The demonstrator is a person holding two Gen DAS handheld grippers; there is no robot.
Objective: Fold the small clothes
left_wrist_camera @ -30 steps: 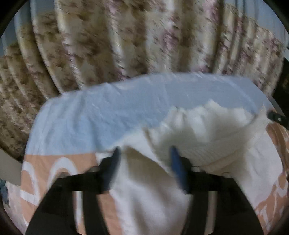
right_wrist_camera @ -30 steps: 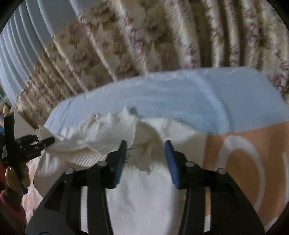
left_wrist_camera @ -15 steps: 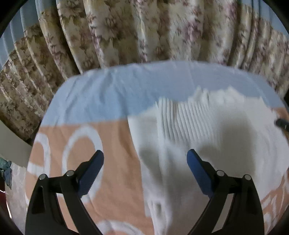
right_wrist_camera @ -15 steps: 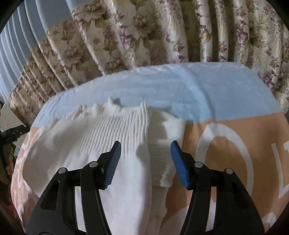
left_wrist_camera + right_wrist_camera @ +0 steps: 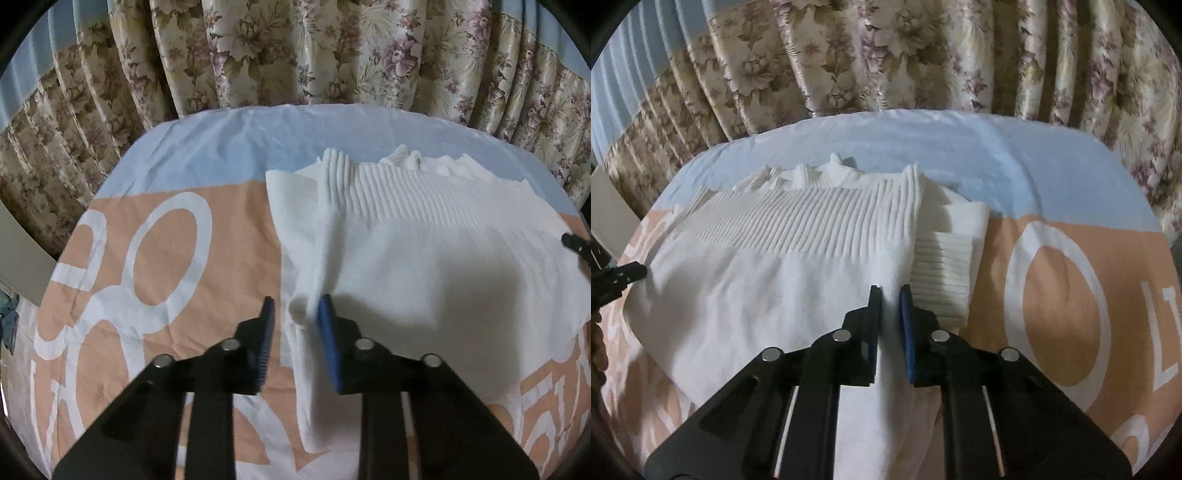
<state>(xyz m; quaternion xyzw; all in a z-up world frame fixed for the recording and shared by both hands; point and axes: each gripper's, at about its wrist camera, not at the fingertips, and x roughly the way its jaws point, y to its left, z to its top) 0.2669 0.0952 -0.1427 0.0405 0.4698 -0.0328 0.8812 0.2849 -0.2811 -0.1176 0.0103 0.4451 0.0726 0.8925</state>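
A white knitted garment (image 5: 424, 240) lies flat on the bed, its ribbed band toward the curtain. My left gripper (image 5: 295, 306) hovers at the garment's left edge with its jaws closing. A raised fold of cloth sits between them, and a strip of sheet still shows beside the left pad. In the right wrist view the garment (image 5: 775, 280) fills the left half, with a folded sleeve and its ribbed cuff (image 5: 945, 273) along the right side. My right gripper (image 5: 889, 291) is closing there, and its narrow jaws pinch white cloth at the sleeve fold.
The bed sheet (image 5: 166, 240) is orange with white rings and has a pale blue band at the far end. A flowered curtain (image 5: 295, 55) hangs just behind the bed. A pale board (image 5: 22, 266) stands at the left edge.
A second ago both grippers held the bunched garment up. Half a second ago it lay spread with both jaws wide. Now both have sunk to its side edges and narrowed around cloth.
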